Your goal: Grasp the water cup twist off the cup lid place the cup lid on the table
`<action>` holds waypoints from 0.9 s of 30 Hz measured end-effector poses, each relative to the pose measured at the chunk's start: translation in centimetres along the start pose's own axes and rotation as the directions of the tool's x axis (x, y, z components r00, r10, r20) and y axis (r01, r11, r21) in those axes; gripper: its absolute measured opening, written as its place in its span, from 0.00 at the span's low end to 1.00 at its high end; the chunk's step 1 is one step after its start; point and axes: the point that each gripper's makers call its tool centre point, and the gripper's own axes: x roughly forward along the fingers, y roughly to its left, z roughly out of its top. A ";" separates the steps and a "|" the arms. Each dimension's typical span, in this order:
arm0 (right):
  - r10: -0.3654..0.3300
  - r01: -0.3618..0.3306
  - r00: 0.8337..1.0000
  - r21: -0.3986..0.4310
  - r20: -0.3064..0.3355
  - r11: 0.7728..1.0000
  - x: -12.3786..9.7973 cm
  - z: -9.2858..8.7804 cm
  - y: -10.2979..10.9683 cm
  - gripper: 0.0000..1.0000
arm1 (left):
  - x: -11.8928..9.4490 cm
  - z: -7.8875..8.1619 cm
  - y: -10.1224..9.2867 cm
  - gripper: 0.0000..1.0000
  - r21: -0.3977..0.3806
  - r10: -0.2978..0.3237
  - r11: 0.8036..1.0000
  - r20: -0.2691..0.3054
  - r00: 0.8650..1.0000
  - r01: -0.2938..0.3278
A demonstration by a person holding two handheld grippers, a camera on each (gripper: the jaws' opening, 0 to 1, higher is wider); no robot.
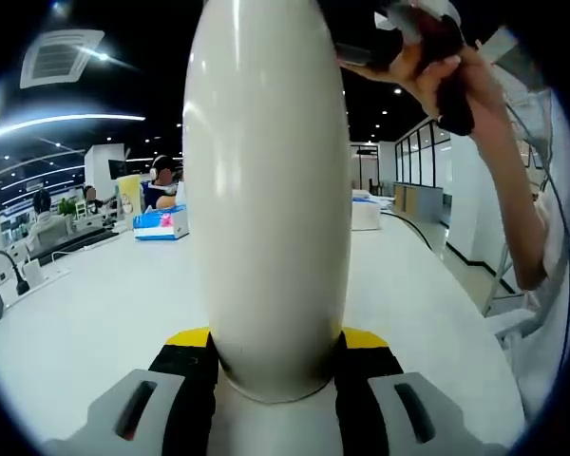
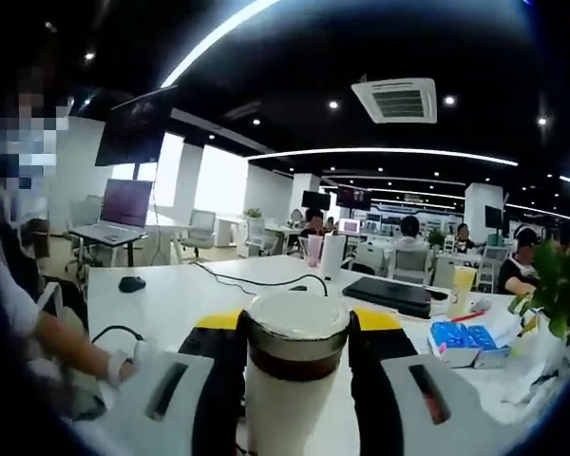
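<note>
The white water cup [image 1: 266, 190] stands upright between my left gripper's jaws, and my left gripper [image 1: 275, 344] is shut on its lower body. A hand [image 1: 475, 104] holds my right gripper [image 1: 413, 33] up at the cup's top. In the right gripper view the cup lid [image 2: 296, 318], white on top with a dark ring, sits on the cup body [image 2: 285, 408]. My right gripper [image 2: 296, 334] is shut on the lid, its yellow-tipped fingers [image 2: 375, 366] pressing both sides. Whether the lid is still screwed on cannot be told.
A long white table [image 1: 85, 313] lies under the cup. On it are a blue tissue box [image 2: 464, 342], a dark closed laptop [image 2: 394, 294], a mouse [image 2: 131, 283] with its cable and a green plant [image 2: 560, 285]. People sit at desks behind. The person's hand [image 2: 114, 366] is at the left.
</note>
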 end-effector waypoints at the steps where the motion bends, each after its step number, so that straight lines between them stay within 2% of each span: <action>1: 0.006 -0.006 1.000 -0.003 -0.001 1.000 0.0 0.0 0.0 0.44 | 0.0 0.0 0.0 0.50 0.000 0.000 1.000 0.000 1.000 0.000; 9: 0.067 -0.067 0.998 0.007 -0.002 0.998 -0.1 -0.1 0.0 0.44 | 0.0 0.0 0.0 0.50 0.000 0.000 1.000 0.000 1.000 0.000; 17: 0.086 -0.086 0.996 -0.013 -0.009 0.996 -0.1 0.0 0.1 0.44 | 0.0 0.0 0.0 0.50 -0.005 0.001 1.000 0.001 1.000 -0.001; 27: 0.166 -0.166 0.986 -0.005 -0.029 0.986 -0.2 0.0 -0.1 0.44 | 0.0 0.0 -0.1 0.50 -0.006 0.002 1.000 0.001 1.000 -0.002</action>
